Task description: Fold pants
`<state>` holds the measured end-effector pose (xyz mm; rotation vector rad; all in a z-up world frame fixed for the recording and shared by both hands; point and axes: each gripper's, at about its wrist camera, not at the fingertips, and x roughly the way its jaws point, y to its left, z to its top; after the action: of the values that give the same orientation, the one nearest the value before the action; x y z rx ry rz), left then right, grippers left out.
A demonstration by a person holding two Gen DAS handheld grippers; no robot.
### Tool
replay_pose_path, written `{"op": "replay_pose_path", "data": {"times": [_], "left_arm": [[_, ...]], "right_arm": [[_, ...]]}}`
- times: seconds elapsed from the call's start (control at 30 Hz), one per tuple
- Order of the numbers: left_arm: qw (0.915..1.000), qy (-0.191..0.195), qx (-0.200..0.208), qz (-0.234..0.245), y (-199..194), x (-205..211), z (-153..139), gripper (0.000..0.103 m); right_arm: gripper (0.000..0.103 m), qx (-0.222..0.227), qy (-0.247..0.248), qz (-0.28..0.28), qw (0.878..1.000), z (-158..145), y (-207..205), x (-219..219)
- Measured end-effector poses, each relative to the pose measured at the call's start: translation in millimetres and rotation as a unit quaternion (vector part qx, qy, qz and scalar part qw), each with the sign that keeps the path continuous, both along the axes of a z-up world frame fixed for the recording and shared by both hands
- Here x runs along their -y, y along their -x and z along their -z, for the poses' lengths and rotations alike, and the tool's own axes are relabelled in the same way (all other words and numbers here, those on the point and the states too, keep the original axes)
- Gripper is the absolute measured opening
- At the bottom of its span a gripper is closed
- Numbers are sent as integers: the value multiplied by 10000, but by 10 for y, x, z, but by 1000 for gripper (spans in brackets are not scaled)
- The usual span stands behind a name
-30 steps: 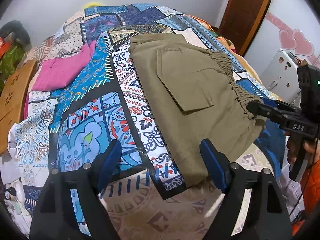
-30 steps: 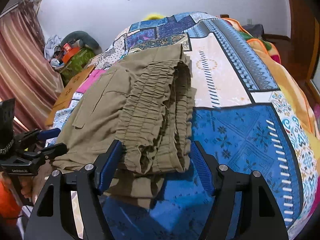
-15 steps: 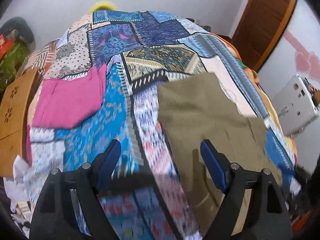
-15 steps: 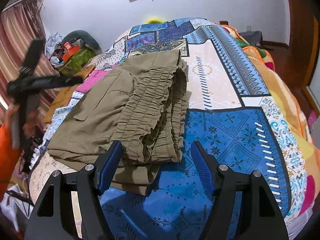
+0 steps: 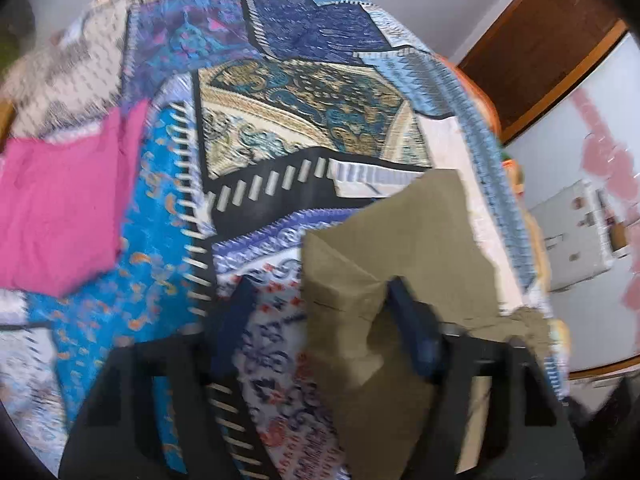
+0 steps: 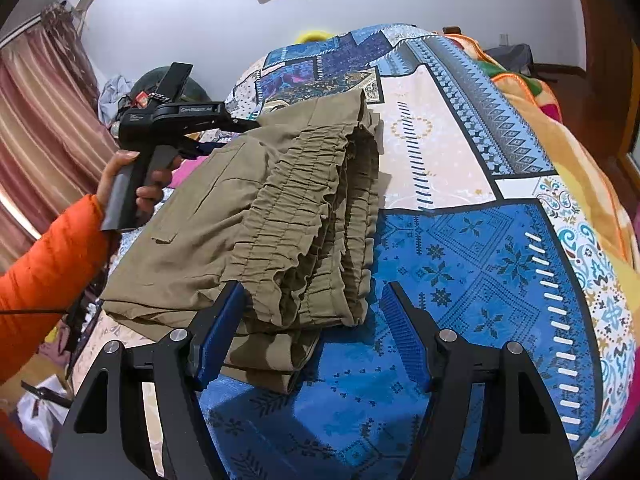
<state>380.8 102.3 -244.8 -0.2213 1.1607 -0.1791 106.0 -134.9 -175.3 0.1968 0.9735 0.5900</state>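
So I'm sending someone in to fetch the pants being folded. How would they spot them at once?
Find the bed with the patchwork cover of blue and cream panels. On it, near its front edge, lies a folded olive-green bundle, the pants. The gathered, ruffled waistband and a flat patch pocket set them apart from the plain pink cloth further over.

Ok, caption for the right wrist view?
Right hand-held gripper open at olive pants' waistband; left hand-held gripper reaches the far edge.

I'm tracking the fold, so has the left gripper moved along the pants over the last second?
Yes. In the right wrist view the left gripper has gone from the near lower corner of the pants to their far end, toward the wall; its jaws are closing over the cloth.
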Motion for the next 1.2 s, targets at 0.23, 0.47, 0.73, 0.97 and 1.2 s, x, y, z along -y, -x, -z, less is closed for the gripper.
{"op": "replay_pose_path", "data": {"times": [0.23, 0.47, 0.73, 0.97, 1.2], "left_arm": [[9987, -424, 228, -158, 158, -46, -121, 4], [9945, -872, 193, -539, 691, -182, -169, 4], [9939, -231, 344, -1019, 1734, -291, -334, 4], [9921, -186, 377, -1184, 2250, -227, -350, 4], [9888, -309, 486, -1379, 2544, -292, -297, 6]], "right_arm": [[67, 128, 187, 51, 9997, -50, -15, -17], [67, 345, 451, 184, 9982, -202, 10, -2], [67, 660, 442, 113, 9968, -377, 161, -76], [61, 631, 591, -135, 9962, -233, 253, -290], [51, 351, 755, 58, 9965, -13, 111, -250]]}}
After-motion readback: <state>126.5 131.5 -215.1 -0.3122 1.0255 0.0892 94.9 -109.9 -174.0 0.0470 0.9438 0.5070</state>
